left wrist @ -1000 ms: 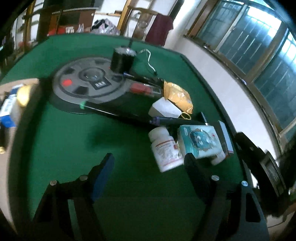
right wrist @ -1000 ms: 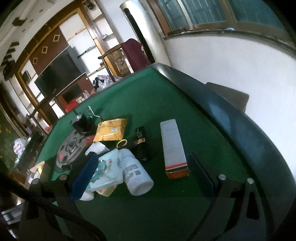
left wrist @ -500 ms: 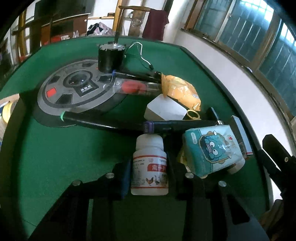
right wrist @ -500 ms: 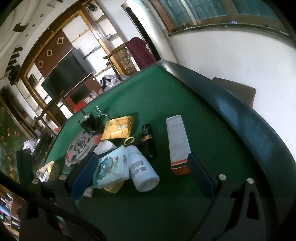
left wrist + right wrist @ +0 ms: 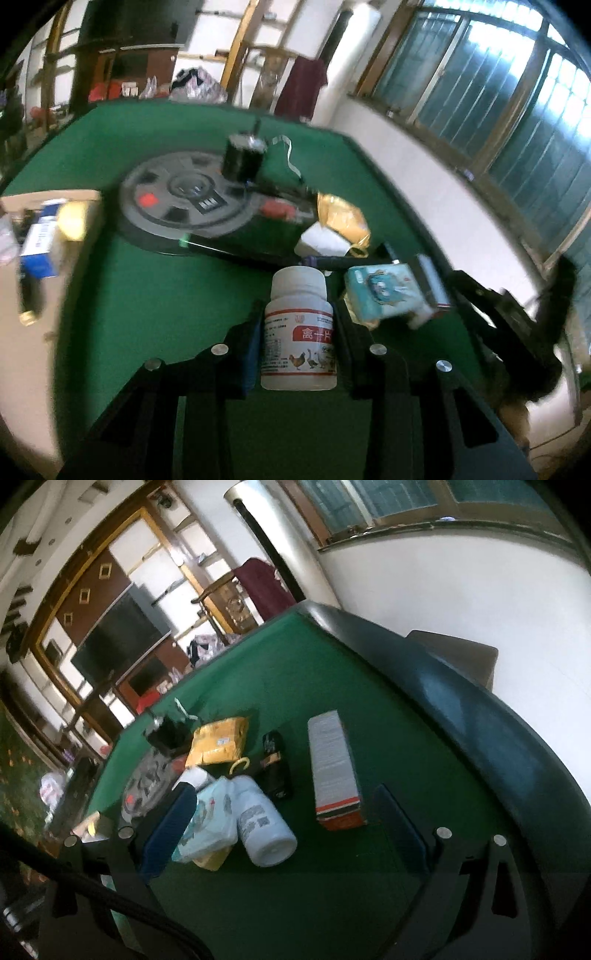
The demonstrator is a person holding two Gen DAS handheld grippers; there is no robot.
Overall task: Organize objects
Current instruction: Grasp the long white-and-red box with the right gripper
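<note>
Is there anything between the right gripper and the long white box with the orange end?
Nothing visible. The right gripper is open; only bare felt lies before the long box. The black case lies apart, on its left.

Black tool (image 5: pixel 297 343), blue pads, silver screws

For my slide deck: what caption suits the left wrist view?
Left hand-held gripper clamps a white pill bottle above the cluttered green table.
</note>
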